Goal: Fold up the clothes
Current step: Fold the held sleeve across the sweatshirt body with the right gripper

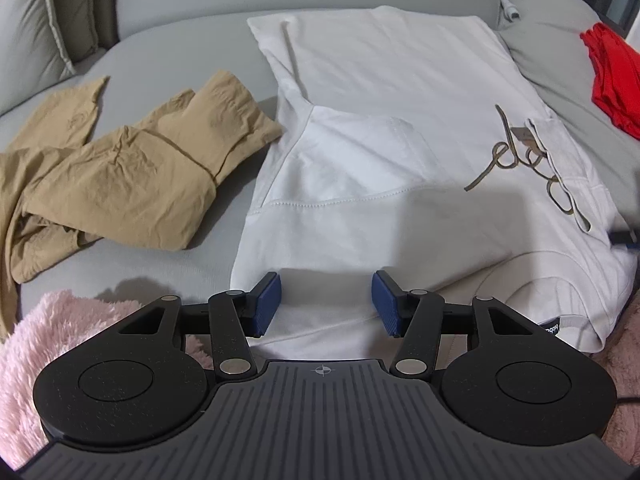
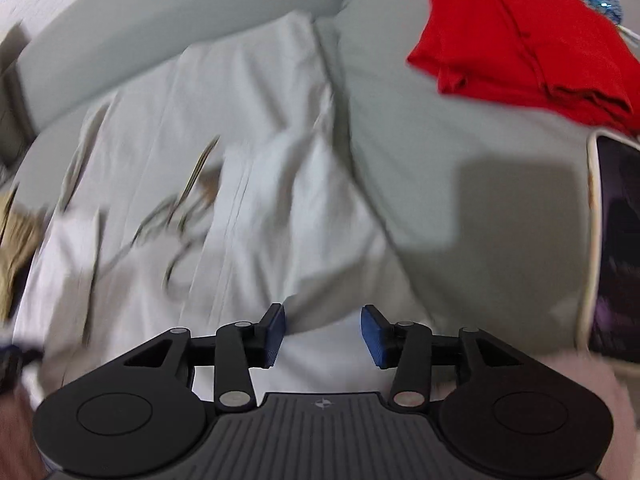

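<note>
A white hoodie [image 1: 384, 128] with a tan drawstring [image 1: 516, 152] lies spread on a grey sofa seat [image 1: 168, 56]. My left gripper [image 1: 326, 304] is open just above its near edge, with nothing between the blue pads [image 1: 266, 304]. In the right wrist view, which is blurred, the same hoodie [image 2: 224, 184] lies to the left. My right gripper [image 2: 323, 336] is open over its near right edge, holding nothing. A tip of the right gripper [image 1: 624, 237] shows at the far right of the left wrist view.
Crumpled tan trousers [image 1: 132, 168] lie left of the hoodie. A folded red garment [image 2: 520, 40] sits on the grey cushion [image 2: 460, 168] at the back right. A pink fluffy blanket [image 1: 52, 340] lies at the near left. A tablet-like device [image 2: 616, 248] rests at the right edge.
</note>
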### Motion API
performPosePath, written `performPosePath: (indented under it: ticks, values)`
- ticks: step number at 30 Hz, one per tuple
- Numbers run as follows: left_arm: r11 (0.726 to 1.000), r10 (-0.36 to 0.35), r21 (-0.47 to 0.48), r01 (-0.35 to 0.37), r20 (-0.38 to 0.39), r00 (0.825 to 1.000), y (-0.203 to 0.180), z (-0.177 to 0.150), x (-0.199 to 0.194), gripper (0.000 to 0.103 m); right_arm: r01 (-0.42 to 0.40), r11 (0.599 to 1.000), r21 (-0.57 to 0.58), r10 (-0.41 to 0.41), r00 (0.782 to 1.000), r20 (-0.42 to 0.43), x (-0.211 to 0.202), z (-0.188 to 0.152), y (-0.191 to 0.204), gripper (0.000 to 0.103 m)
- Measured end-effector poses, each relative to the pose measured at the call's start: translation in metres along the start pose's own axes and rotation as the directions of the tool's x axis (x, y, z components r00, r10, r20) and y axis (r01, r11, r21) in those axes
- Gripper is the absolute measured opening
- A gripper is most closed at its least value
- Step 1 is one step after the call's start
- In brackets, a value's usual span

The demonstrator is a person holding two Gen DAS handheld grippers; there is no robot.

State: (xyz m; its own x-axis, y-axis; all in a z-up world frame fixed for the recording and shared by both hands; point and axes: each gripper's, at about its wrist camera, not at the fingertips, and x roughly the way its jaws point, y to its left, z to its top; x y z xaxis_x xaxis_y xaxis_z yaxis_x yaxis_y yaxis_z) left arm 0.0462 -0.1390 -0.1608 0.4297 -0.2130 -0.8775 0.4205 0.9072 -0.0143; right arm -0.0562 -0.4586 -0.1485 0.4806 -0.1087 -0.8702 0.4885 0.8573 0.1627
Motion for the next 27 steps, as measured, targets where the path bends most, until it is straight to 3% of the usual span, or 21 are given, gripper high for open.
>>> performPosePath:
  ticks: [4,7,11,13,16,18,21,24,27]
  values:
    - [1.000,-0.005,-0.005,0.005,-0.001,1.000,0.001,0.000,0.001,0.058,-0.010,0.999,-0.031,0.010,1.000,0.007,-0.018,-0.001,0.001,0.041]
    - [1.000,-0.004,-0.001,0.004,-0.001,1.000,0.001,0.001,0.001,0.058,-0.015,0.999,-0.031,0.017,0.997,0.074,-0.005,0.028,0.010,0.019]
    - [1.000,0.003,0.009,-0.003,0.001,1.000,-0.001,0.001,0.001,0.059,0.042,0.999,-0.014,-0.041,0.999,0.027,0.043,0.052,0.025,0.019]
    - [1.000,0.005,0.009,-0.005,0.001,1.000,-0.001,0.001,0.001,0.059,0.068,0.998,-0.017,-0.068,0.998,0.001,0.056,0.047,0.039,0.021]
    - [1.000,0.002,0.005,-0.002,-0.001,1.000,0.000,0.001,0.002,0.059,0.090,0.976,-0.199,-0.081,0.995,0.056,0.049,0.021,0.081,0.016]
    - [1.000,0.000,0.003,0.000,-0.002,1.000,0.001,0.001,0.002,0.059,0.040,0.967,-0.253,-0.026,0.998,0.060,0.038,0.012,0.090,0.016]
    - [1.000,-0.005,-0.002,0.005,-0.003,1.000,0.002,0.001,0.002,0.059,-0.048,0.979,-0.198,0.062,0.996,0.065,0.019,0.010,0.078,0.013]
    - [1.000,-0.007,-0.007,0.007,-0.004,1.000,0.003,0.001,0.002,0.060,0.002,0.989,-0.150,0.014,0.994,0.110,0.013,0.017,0.059,0.016]
    - [1.000,-0.004,-0.008,0.004,-0.004,1.000,0.002,0.001,0.002,0.060,0.025,0.998,-0.049,-0.022,0.998,0.055,0.024,0.022,0.036,0.023]
